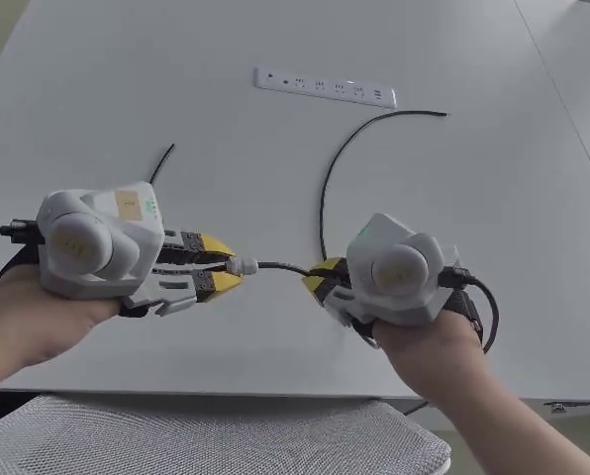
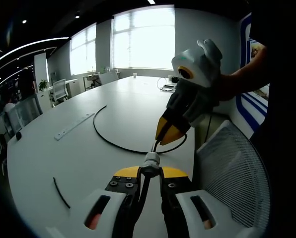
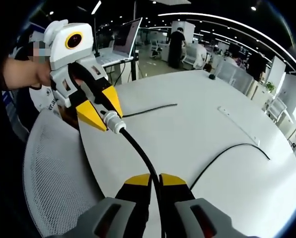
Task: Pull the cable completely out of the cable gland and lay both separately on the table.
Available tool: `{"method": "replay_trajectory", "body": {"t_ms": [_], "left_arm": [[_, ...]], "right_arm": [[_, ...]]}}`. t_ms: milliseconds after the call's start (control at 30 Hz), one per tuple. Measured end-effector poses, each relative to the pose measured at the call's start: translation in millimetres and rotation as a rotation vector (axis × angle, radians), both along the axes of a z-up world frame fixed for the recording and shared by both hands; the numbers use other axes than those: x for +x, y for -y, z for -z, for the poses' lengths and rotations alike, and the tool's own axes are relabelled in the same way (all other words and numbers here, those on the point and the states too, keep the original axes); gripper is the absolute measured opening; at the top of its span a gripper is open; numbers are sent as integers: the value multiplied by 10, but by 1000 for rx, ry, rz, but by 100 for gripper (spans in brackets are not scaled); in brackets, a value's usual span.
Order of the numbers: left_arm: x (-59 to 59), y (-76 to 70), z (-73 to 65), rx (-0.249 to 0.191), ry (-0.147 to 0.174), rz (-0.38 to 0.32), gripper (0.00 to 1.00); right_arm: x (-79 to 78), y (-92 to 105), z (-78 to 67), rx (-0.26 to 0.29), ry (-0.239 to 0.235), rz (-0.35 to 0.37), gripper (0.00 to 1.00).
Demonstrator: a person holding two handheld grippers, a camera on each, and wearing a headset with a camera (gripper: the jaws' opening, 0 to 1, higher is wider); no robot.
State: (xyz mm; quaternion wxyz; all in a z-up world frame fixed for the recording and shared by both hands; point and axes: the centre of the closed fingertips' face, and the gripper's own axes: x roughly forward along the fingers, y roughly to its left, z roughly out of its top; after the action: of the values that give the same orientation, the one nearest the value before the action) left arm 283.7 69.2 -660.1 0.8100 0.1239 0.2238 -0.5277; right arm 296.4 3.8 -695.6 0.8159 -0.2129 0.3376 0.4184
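cable point(image 1: 280, 266) ran straight between both grippers, not yet out. the left gripper point(image 1: 214, 265) squeezed tight on the white cable gland point(image 1: 242, 265) at its tips, to hold it firm. the right gripper point(image 1: 318, 277) pinched the cable just ahead, ready to pull away.

power strip point(image 1: 325, 88): table point(image 1: 127, 89) rear | cable point(image 1: 323, 203): before it | cable gland point(image 1: 241, 265): cable's left end

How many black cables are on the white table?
2. The long cable curves from near the power strip to the cable gland. A short cable lies alone further left. None seems hidden.
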Motion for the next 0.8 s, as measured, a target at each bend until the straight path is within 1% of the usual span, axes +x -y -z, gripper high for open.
{"method": "replay_trajectory", "body": {"t_ms": [33,133,200,300,367,433,500,567,667,733,800], "left_arm": [[-3,-3,9,3,0,2,15],[-4,-8,19,9,-1,4,15],[-1,-8,10,6,-1,3,15],[-5,3,-2,0,3,8,15],[-12,18,-13,-6,2,10,15],[-10,26,-16,-6,3,10,15],[-7,32,-17,-4,3,11,15],[-10,37,-19,-1,5,14,15],[-15,42,2,17,11,23,15],[-18,48,8,24,14,27,15],[-19,56,7,24,13,29,15]], "right_arm": [[-6,-3,-11,-8,13,-12,2],[-35,-28,-39,-9,22,-34,2],[-54,-53,-57,-14,33,-55,2],[-62,-58,-68,-20,37,-63,2],[-69,-77,-93,-8,33,-64,7],[-80,-111,-139,-1,48,-75,13],[-103,-182,-213,-1,65,-103,14],[-94,-228,-266,-16,93,-126,14],[-102,-366,-342,-32,120,-179,14],[-103,-440,-356,-63,146,-219,13],[-96,-467,-338,-92,155,-238,11]]}}
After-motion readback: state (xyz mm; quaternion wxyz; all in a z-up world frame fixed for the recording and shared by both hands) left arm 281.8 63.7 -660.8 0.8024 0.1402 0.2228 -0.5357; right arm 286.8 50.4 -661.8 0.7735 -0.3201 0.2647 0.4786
